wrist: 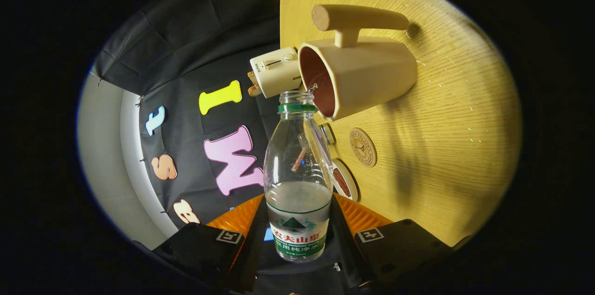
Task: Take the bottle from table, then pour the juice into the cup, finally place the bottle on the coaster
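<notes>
The tongs [297,234] are gripping the clear plastic water bottle [297,183] between closed-in fingers, tilting its open mouth against the cream handled cup [360,76] just ahead, so pouring seems underway, and next comes righting it toward the round wooden coaster [363,147] beyond.

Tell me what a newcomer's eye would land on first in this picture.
First, the clear bottle, clamped between the gripper fingers, open mouth tipped toward the cream cup just beyond it. The cup, with its wooden handle, stands on the wooden table. Beside the bottle a round coaster lies on the table.
</notes>
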`<action>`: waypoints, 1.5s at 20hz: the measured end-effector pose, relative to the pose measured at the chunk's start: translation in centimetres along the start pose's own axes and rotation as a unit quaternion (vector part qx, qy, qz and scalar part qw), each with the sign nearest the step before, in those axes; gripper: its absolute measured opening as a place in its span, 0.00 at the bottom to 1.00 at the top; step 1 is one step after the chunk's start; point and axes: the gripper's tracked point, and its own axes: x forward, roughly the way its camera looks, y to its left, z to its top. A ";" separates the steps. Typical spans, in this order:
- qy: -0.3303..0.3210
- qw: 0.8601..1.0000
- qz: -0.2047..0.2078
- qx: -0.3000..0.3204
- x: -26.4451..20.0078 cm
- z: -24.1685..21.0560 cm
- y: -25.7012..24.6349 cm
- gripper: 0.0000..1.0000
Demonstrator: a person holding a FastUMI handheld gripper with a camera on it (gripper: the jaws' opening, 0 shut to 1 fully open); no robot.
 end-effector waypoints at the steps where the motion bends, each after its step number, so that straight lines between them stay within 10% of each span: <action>1: 0.000 1.000 0.001 0.004 0.1 0.1 0.1 0.74; 30: -0.018 0.991 0.014 0.133 0.6 0.3 4.1 0.74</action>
